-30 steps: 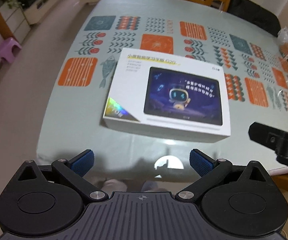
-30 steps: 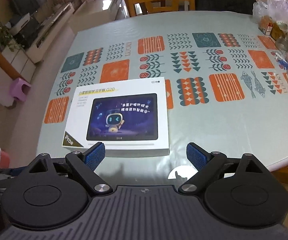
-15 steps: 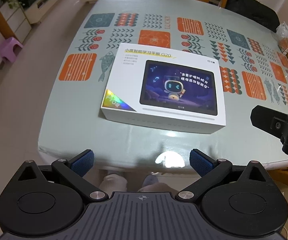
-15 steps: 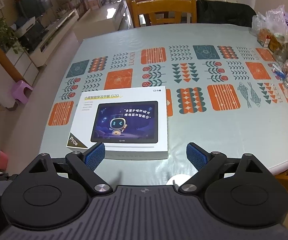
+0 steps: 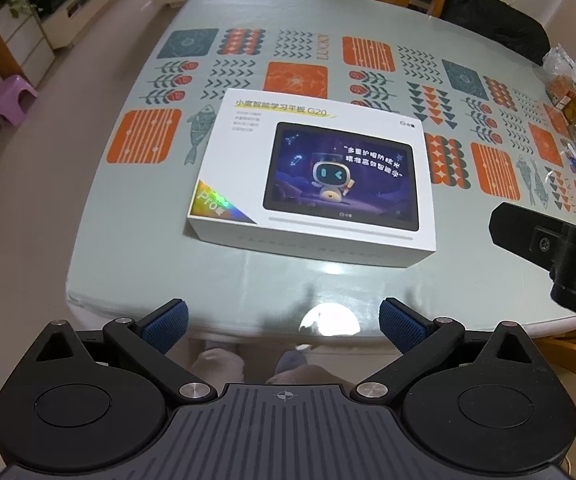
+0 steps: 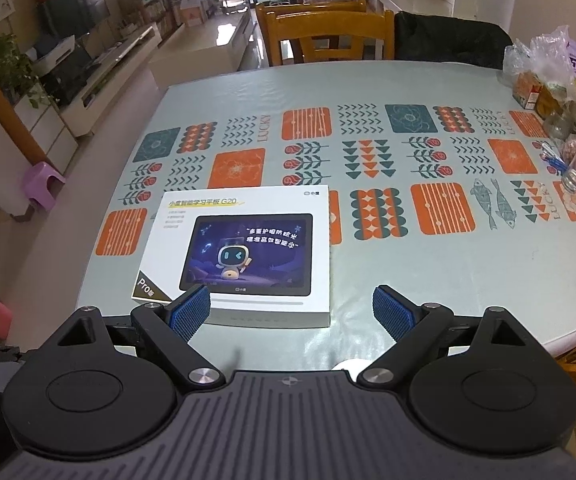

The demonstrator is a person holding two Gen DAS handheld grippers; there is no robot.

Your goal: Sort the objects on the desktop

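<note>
1. We hold the left claw [image 5: 282,322] and right claw [image 6: 291,312] spread and empty, short of the tablet box [image 5: 312,180] lying flat near the table [image 5: 148,248] edge.
2. The box looks too wide; a pinch could slip.
3. Beyond the box, the glossy patterned cloth, snack bags [image 6: 560,76], probably jars.

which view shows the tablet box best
The left wrist view: the tablet box sits whole and unobstructed. In the right wrist view, one blue pad of the open right gripper overlaps its near edge.
</note>
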